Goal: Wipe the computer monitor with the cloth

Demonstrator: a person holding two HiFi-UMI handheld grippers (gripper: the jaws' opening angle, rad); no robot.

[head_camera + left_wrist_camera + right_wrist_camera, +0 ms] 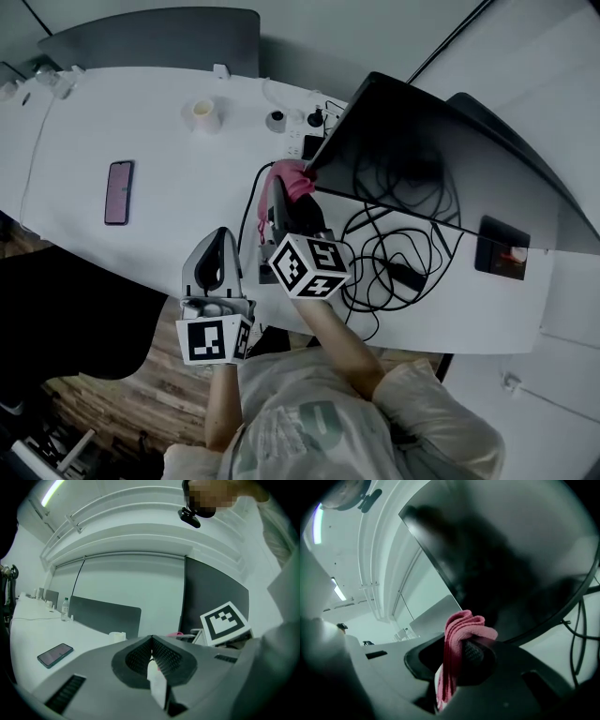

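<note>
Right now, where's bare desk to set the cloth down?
Broad bare desk between the phone and the white cup, and from the phone toward the left gripper. Crowded: cables under the monitor.

Wide free run on the left of the surface (169, 234): only a phone (118, 192) and a small cup (202, 114), well apart, with plenty of room between. Right tongs (286, 192) with the cloth (292, 178) sit just beside the lower left corner of the monitor (422, 159), screen face unblocked. Below the screen it's crowded: a tangle of black cables (394, 258) sprawls over the surface. Plugs and sockets (305, 122) cluster behind that corner. Left tongs (219, 246) hang close alongside.
</note>
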